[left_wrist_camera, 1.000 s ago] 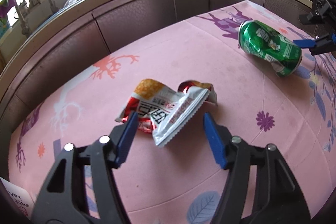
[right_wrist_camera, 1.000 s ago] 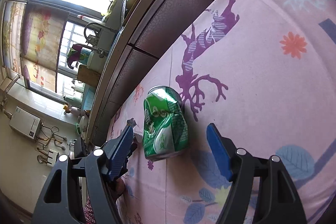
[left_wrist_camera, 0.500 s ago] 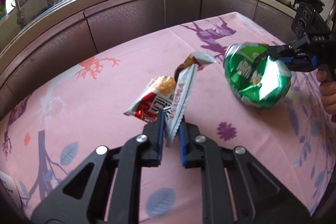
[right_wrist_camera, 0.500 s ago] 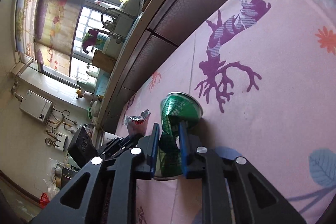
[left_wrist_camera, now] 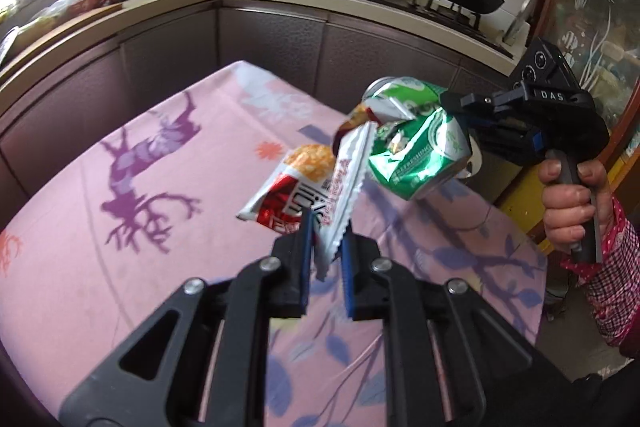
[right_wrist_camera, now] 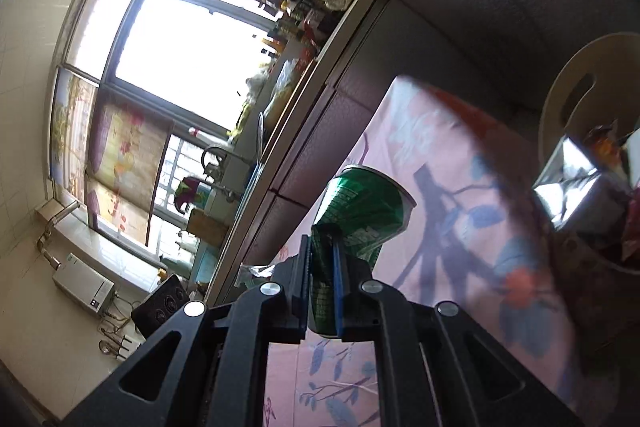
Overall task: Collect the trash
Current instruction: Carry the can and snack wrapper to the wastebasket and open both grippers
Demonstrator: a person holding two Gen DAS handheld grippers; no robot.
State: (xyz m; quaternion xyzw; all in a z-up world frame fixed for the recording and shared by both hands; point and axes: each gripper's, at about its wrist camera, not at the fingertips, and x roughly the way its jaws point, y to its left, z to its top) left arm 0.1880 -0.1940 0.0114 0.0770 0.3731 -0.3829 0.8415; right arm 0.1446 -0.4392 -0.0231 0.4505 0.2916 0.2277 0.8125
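Green can (right_wrist_camera: 362, 215) crushed between right gripper (right_wrist_camera: 322, 281) fingers, above pink tablecloth (right_wrist_camera: 448, 267)

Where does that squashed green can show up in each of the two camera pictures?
Left wrist view: green can upper right of centre, pinched by the right gripper.
Right wrist view: can at centre, crushed between that gripper's closing jaws.
Shared landmark: pink tablecloth.
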